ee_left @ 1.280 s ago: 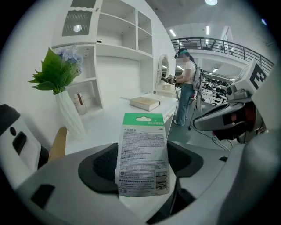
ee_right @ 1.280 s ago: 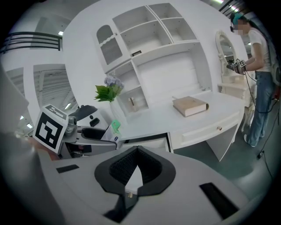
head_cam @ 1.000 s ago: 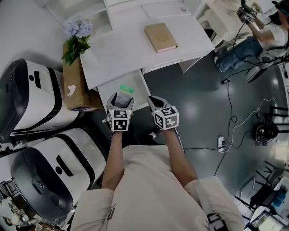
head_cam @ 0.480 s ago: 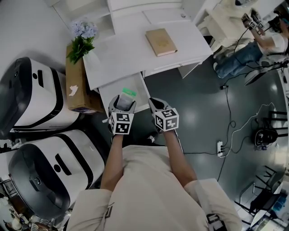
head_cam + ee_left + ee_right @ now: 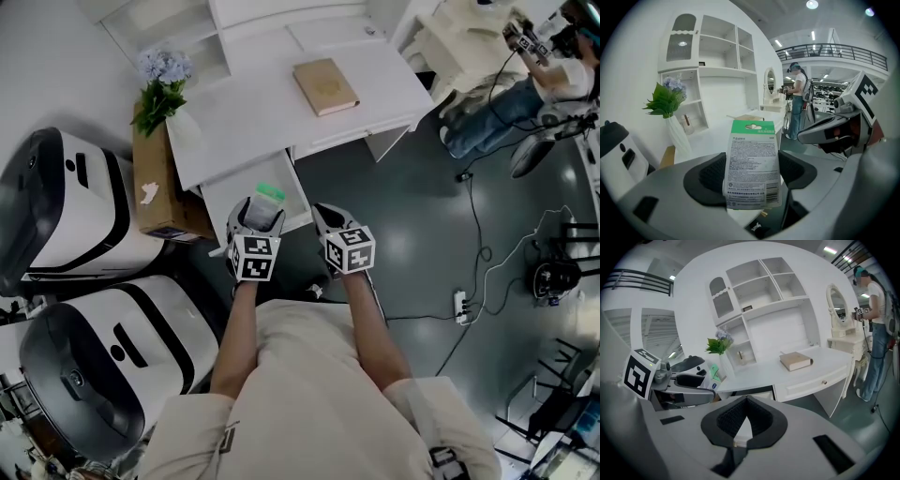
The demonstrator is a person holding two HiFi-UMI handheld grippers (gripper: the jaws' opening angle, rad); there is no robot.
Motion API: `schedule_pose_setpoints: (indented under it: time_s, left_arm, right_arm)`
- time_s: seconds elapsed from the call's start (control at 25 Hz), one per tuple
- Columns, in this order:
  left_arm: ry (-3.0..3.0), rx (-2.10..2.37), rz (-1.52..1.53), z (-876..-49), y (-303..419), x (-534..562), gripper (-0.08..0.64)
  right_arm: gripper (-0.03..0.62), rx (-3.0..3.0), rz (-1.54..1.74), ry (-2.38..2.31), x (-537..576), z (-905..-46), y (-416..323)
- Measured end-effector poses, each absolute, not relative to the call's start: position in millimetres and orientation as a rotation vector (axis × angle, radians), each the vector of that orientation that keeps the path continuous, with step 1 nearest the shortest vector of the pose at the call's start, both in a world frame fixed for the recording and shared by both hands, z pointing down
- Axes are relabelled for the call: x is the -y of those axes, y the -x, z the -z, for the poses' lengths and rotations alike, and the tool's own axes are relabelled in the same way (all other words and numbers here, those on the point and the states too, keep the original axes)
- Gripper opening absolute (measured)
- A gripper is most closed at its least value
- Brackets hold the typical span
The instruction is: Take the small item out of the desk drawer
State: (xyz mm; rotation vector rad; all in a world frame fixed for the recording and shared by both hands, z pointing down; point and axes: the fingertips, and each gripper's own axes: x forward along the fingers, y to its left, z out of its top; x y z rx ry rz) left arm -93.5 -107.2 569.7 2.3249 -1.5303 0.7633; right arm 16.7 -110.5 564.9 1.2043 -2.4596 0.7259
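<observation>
Cannot read the fine black print on the white card packet with a green top (image 5: 752, 164): too small. Cannot see the inner faces of the black pads (image 5: 705, 176) behind that packet. Cannot see most of the open white desk drawer (image 5: 220, 197), covered by the left gripper (image 5: 255, 214) and packet. Cannot make out any title on the tan book (image 5: 324, 85). Cannot follow the rounded white-and-black machines (image 5: 84, 202) past the left edge, nor the person in jeans (image 5: 497, 108) past the upper right edge.
</observation>
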Motion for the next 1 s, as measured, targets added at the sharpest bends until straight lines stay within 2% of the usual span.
schedule_pose_setpoints:
  time_s: [1.0]
  left_arm:
    - [-2.290, 1.510, -0.807, -589.1, 90.8, 96.1, 0.356]
  right_arm:
    - [0.025, 2.485, -0.773, -1.171, 106.9, -575.1, -18.5]
